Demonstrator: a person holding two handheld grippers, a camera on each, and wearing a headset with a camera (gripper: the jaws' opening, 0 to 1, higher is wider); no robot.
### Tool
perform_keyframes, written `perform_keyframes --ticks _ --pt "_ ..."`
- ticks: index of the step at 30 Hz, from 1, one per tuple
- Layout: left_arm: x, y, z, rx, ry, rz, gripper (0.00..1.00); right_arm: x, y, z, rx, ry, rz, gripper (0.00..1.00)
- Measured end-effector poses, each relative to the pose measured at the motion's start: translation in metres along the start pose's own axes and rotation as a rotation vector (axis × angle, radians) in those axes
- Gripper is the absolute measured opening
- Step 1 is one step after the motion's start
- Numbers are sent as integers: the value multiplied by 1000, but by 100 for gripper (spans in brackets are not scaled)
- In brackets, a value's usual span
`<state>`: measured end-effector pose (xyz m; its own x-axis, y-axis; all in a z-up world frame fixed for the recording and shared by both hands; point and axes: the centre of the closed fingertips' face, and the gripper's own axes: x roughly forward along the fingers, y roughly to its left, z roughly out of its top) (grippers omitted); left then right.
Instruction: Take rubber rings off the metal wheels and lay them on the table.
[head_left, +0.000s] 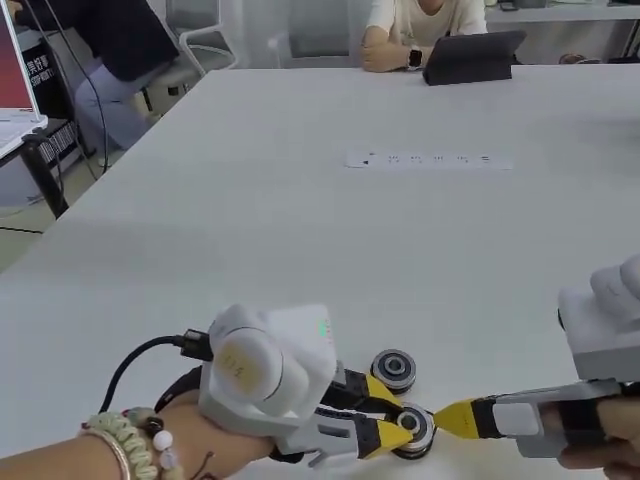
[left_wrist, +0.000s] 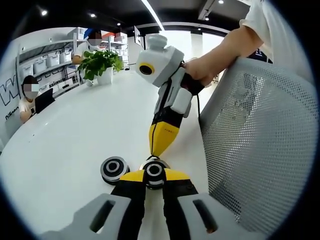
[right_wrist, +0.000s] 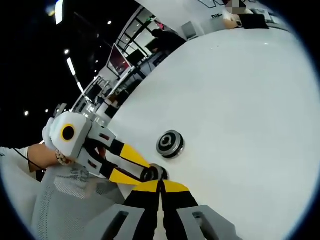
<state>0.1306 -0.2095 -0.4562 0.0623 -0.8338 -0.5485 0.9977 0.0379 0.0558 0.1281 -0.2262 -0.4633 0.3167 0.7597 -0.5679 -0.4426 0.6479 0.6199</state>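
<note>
Silvery metal with a dark band round the rim and a dark hub: that is how both wheels look, each lying flat on the white tabletop (head_left: 300, 220) at its near edge. The left gripper (head_left: 400, 418) is clenched on one wheel (left_wrist: 154, 170), a yellow jaw tip pressed to either side of it. The right gripper (head_left: 450, 419) comes in from the opposite side with its jaws closed together to a single yellow point. That point touches the rim of the same wheel, though I cannot tell whether it pinches any rubber. The second wheel (head_left: 394, 368) sits just beside the held one, apart from both grippers, with its black ring (left_wrist: 103, 169) still seated around it.
</note>
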Motion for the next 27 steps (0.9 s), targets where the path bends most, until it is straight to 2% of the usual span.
perform_keyframes --ticks 14,27 --pt "1 0 0 -1 0 3 7 2 3 3 -49 11 -17 0" --pt "1 0 0 13 7 6 7 2 5 5 -59 12 -15 0"
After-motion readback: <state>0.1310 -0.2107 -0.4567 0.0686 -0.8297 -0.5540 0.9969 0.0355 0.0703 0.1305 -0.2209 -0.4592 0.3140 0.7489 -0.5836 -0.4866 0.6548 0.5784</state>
